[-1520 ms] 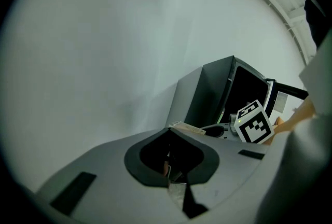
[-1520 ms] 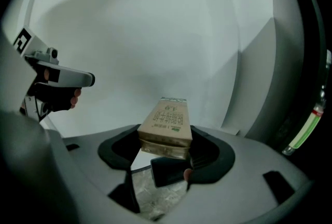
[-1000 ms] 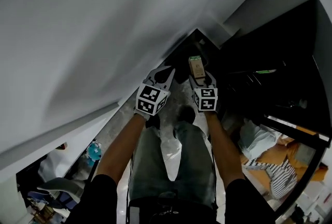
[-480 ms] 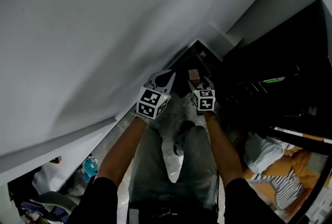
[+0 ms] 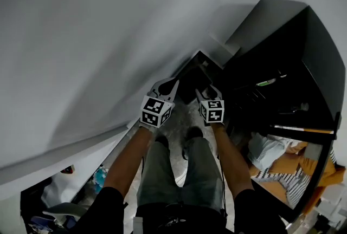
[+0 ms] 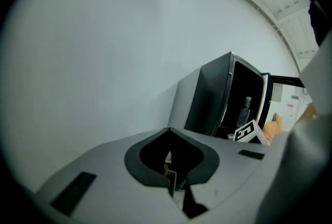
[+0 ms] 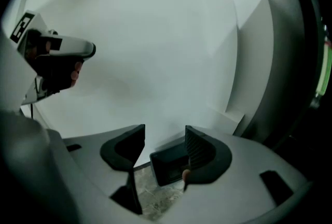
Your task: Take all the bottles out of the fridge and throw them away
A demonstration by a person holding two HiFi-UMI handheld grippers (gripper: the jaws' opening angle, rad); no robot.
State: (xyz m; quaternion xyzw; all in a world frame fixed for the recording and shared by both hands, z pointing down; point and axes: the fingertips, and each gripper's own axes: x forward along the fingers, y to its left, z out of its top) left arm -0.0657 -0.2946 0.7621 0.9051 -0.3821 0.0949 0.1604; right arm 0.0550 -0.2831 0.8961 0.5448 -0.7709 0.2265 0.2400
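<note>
I am facing a white wall beside the black fridge, whose door is hanging open, with a dark bin sitting on the floor ahead. My left tongs are pinching together on nothing. My right tongs are gaping wide toward the bin with nothing between them, having just been closing a little. One bottle is standing in the fridge, so I judge the clearing unfinished.

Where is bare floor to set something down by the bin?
Bare marbled floor runs between the white wall and the open fridge, from the shoes to the dark bin. Crowded: heaped fabrics at lower right, clutter at lower left.
</note>
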